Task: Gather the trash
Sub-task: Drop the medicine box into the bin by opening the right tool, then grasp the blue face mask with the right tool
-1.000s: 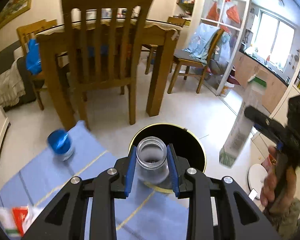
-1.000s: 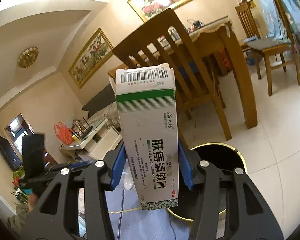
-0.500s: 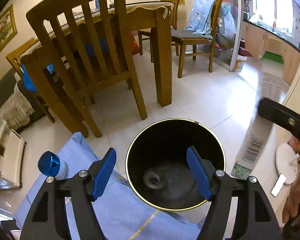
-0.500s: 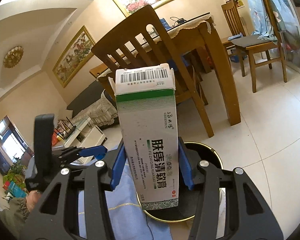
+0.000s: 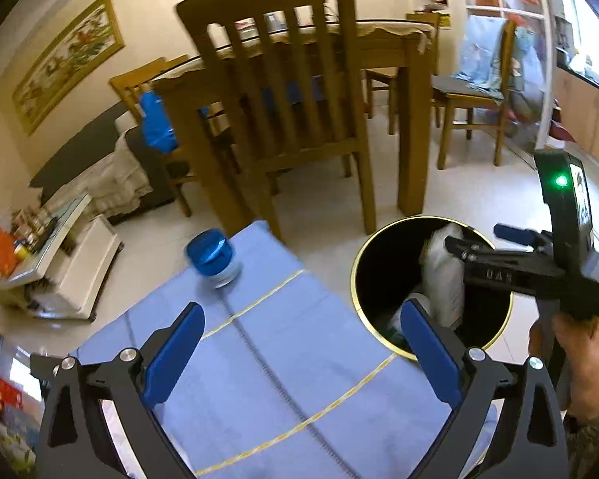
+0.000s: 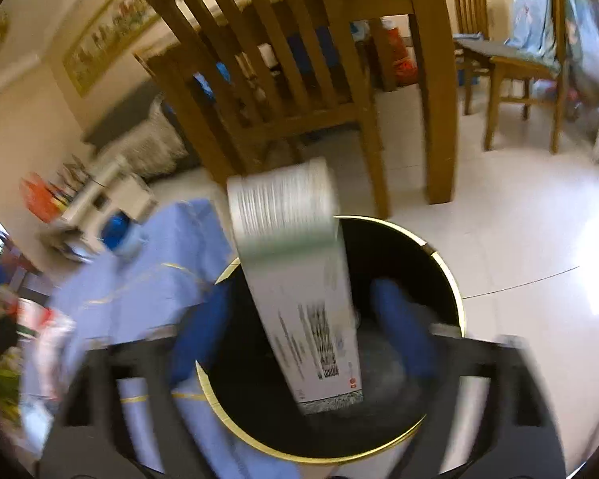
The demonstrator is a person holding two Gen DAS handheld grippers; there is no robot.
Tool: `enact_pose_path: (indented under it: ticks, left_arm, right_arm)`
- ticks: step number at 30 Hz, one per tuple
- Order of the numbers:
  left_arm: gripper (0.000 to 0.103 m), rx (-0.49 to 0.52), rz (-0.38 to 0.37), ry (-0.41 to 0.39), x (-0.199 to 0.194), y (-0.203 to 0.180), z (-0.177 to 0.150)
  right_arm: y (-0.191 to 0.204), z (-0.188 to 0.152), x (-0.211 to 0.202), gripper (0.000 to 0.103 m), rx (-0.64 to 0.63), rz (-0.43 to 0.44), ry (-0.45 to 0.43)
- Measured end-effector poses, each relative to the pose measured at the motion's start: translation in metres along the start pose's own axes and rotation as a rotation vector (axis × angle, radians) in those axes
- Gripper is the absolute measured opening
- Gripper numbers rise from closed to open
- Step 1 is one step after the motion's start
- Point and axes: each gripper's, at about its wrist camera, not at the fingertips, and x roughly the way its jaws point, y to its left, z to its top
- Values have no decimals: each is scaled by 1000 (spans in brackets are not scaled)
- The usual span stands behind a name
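Over the black bin (image 6: 439, 263), the right gripper (image 6: 299, 343) is opening its jaws; the blurred white carton (image 6: 299, 279) between them seems free of both pads, tilting into the bin. Left gripper (image 5: 299, 355) is spreading empty above the blue cloth (image 5: 283, 351), near a blue-capped jar (image 5: 213, 259).

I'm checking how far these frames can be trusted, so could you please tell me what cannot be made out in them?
- Right wrist view: the box over the bin is motion-blurred, so its print is unreadable; whether it touches the opening right gripper is unclear.
- Left wrist view: the bin's contents are half hidden by the right gripper and the left gripper's finger.
- Left wrist view: the red-and-white item is cut off by the frame edge.
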Motion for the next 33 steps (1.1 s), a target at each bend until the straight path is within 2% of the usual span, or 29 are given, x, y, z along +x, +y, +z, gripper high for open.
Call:
enact_pose_path:
  ticks: [4, 8, 9, 11, 12, 13, 14, 15, 16, 18, 20, 23, 25, 30, 33]
  left_arm:
    - [96, -35, 48, -12, -18, 23, -15]
    - [96, -159, 77, -18, -48, 72, -40]
    - [96, -182, 94, -20, -54, 84, -46]
    - [96, -213, 177, -30, -71, 112, -65]
    - [96, -221, 256, -28, -82, 129, -80]
    - [96, -228, 333, -23, -91, 146, -95]
    - [96, -235, 372, -18, -96, 156, -104]
    - [96, -256, 433, -4, -104, 175, -122]
    - [96, -281, 474, 18, -110, 193, -139]
    - [96, -342, 505, 57, -118, 219, -166]
    - [96, -411, 512, 90, -126, 243, -198]
    - [96, -452, 532, 112, -133, 261, -231]
    - [96, -482, 525, 130, -136, 271, -249]
    - [96, -520, 479, 130, -138, 278, -270]
    - [96, -533, 450, 118, -135, 279, -275]
  right_arm:
    - [13, 2, -23, 89, -2, 3, -54]
    - [33, 1, -57, 89, -18, 52, -102]
    - [44, -1, -66, 90, -30, 82, -108]
    - [74, -10, -80, 91, -71, 171, -95]
    - [87, -16, -83, 92, -93, 213, -80]
    - [104, -24, -87, 93, -122, 266, -57]
    - [121, -33, -87, 93, -147, 321, -28]
    - [147, -47, -85, 93, -177, 413, 26]
    - [163, -56, -84, 93, -193, 461, 60]
    - [202, -81, -80, 93, -241, 536, 128]
    - [234, -100, -76, 93, -294, 588, 178]
    - [299, -141, -76, 93, -472, 634, 248]
    - [328, -159, -83, 92, -557, 654, 257]
    - [369, -186, -105, 91, -717, 641, 211]
    - [382, -211, -112, 87, -858, 556, 180]
